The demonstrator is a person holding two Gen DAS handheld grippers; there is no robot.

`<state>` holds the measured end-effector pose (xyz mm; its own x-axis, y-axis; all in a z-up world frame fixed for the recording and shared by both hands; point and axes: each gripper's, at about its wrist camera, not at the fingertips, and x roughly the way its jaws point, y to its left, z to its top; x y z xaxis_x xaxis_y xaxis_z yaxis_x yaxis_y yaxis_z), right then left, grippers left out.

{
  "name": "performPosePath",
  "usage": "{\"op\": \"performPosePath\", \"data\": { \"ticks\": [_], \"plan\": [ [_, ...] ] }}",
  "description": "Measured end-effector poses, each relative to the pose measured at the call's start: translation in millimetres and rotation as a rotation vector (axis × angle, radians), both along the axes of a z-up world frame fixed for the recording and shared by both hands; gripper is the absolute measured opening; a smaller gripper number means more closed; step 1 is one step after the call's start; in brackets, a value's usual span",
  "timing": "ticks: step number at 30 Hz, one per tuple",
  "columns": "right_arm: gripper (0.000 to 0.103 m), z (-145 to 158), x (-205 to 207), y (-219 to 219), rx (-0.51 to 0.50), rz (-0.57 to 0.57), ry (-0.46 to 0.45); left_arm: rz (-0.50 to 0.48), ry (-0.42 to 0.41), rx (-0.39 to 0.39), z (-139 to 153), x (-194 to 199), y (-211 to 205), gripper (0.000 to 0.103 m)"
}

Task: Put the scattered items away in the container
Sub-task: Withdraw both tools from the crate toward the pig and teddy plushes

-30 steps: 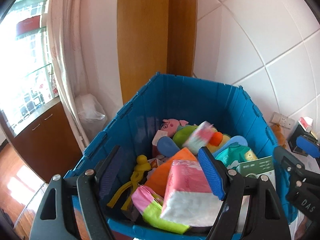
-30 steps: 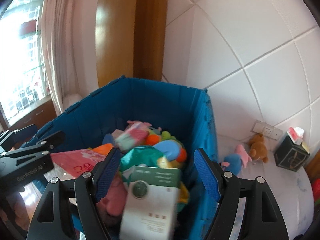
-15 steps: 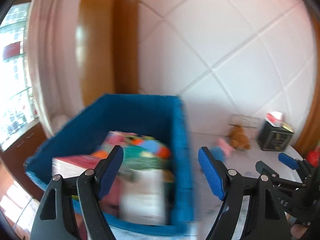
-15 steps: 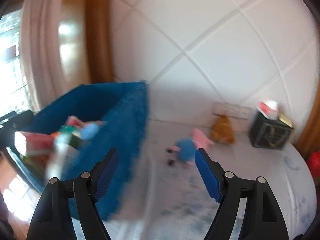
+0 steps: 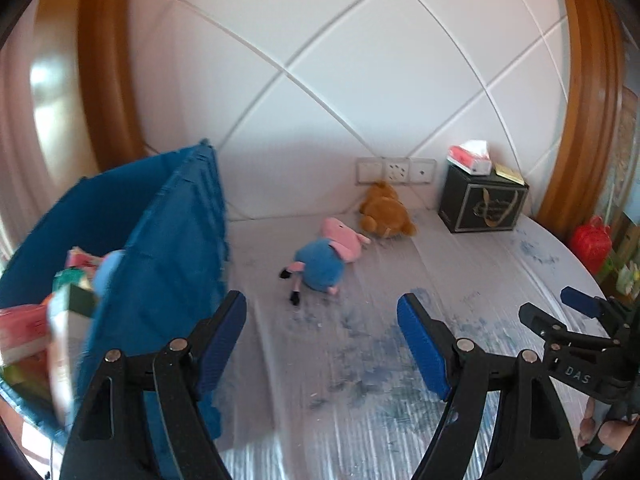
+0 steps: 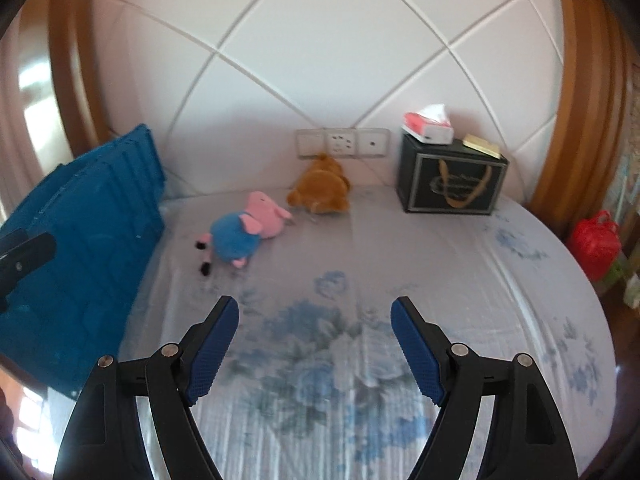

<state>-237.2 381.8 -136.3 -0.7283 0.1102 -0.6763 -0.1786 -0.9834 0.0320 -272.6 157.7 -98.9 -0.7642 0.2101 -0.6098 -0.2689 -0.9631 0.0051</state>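
A blue crate point(image 5: 168, 272) point(image 6: 80, 240) packed with toys and tissue packs stands at the left of the bed. A pig plush in a blue dress point(image 5: 326, 258) point(image 6: 242, 234) lies on the sheet beside it, and a brown bear plush point(image 5: 384, 212) point(image 6: 320, 192) rests against the headboard. My left gripper point(image 5: 322, 318) is open and empty, above the sheet in front of the pig plush. My right gripper point(image 6: 314, 320) is open and empty too, over the flowered sheet. In the left wrist view the right gripper point(image 5: 576, 312) shows at the right edge.
A black gift box point(image 5: 482, 204) point(image 6: 452, 180) with a tissue pack point(image 6: 428, 124) on top stands by the headboard at right. Wall sockets point(image 6: 342, 143) sit behind the bear. A red bag point(image 6: 596, 244) lies past the bed's right edge.
Both grippers have swung right, away from above the crate to over the bed. The crate now sits at the left, and the two plush toys have come into view.
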Motion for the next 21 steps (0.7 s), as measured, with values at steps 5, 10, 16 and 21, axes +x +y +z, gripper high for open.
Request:
{"op": "performPosePath", "data": {
  "ticks": [5, 10, 16, 21],
  "plan": [
    [0.079, -12, -12, 7, 0.032, -0.055, -0.06, -0.043, -0.054, 0.027, -25, -33, 4, 0.078],
    [0.079, -26, -27, 11, 0.037, -0.064, -0.091, -0.031, -0.093, 0.009, -53, -61, 8, 0.078],
    [0.079, -40, -70, 30, 0.015, -0.038, -0.099, 0.015, -0.128, -0.003, -83, -98, 11, 0.078],
    [0.079, -61, -145, 66, 0.012, 0.05, -0.12, 0.105, -0.145, -0.02, -119, -152, 29, 0.078]
  ]
}}
